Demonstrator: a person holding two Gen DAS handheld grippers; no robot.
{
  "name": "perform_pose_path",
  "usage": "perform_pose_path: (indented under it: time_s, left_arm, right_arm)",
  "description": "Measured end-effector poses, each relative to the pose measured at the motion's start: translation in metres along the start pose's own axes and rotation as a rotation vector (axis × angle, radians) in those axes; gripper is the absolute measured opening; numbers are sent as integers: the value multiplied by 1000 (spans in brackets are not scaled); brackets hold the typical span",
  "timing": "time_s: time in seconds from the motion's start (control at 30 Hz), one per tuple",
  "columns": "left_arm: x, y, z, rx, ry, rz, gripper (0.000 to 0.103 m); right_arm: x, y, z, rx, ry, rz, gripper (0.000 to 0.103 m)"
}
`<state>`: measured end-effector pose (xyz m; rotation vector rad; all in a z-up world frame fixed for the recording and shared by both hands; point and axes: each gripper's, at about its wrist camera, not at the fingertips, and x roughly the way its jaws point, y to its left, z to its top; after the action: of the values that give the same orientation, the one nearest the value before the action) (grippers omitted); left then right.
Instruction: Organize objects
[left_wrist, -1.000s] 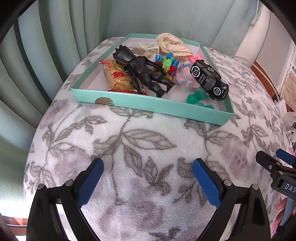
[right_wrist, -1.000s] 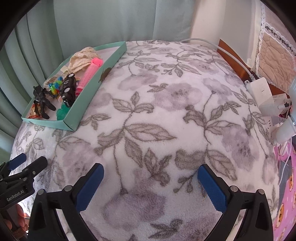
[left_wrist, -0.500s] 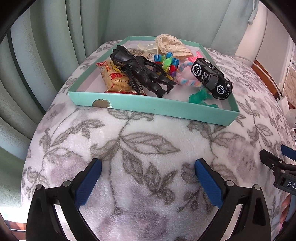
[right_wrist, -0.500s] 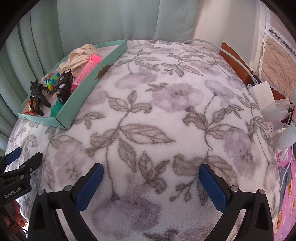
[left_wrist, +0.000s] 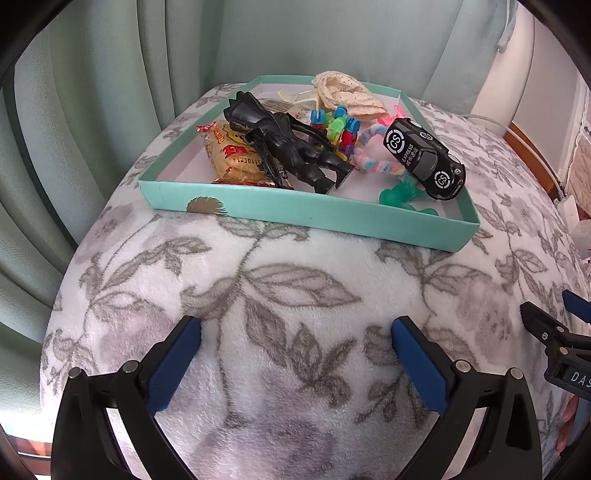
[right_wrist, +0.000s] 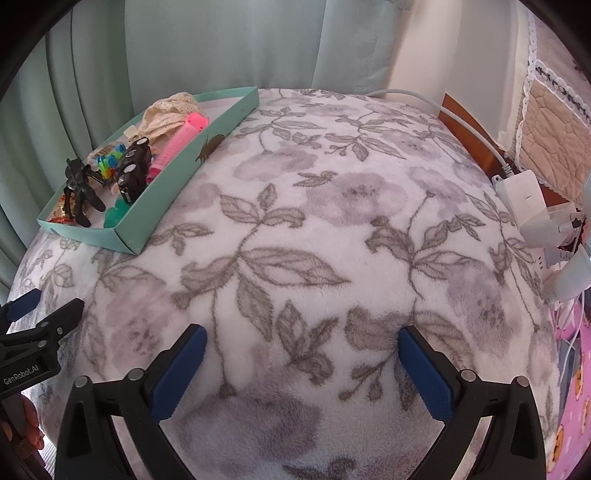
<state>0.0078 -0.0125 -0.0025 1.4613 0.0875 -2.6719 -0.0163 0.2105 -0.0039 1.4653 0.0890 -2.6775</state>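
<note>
A teal tray sits on the floral blanket by the curtain. In it lie a black action figure, a black toy car, a yellow snack packet, coloured plastic links, a pastel braided loop, a green rubbery toy, a cream lace pouch and a pink hair roller. My left gripper is open, empty, short of the tray's near wall. My right gripper is open and empty over bare blanket, right of the tray.
The grey-and-white floral blanket covers a rounded surface. Green curtains hang behind and left. A white power strip with plugs and cable lies at the right edge beside a wooden rim. A pink patterned cloth shows at lower right.
The left gripper has drawn nearer to the tray, which now looks larger and lower. The right view has crept forward slightly. Both grippers stay open and empty.
</note>
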Motion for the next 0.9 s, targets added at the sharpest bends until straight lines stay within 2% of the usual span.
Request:
perform_pose_path:
  time_s: [0.9]
  left_arm:
    - [15, -6, 21, -26, 28, 15, 103]
  right_arm:
    - [1, -1, -1, -38, -19, 19, 103]
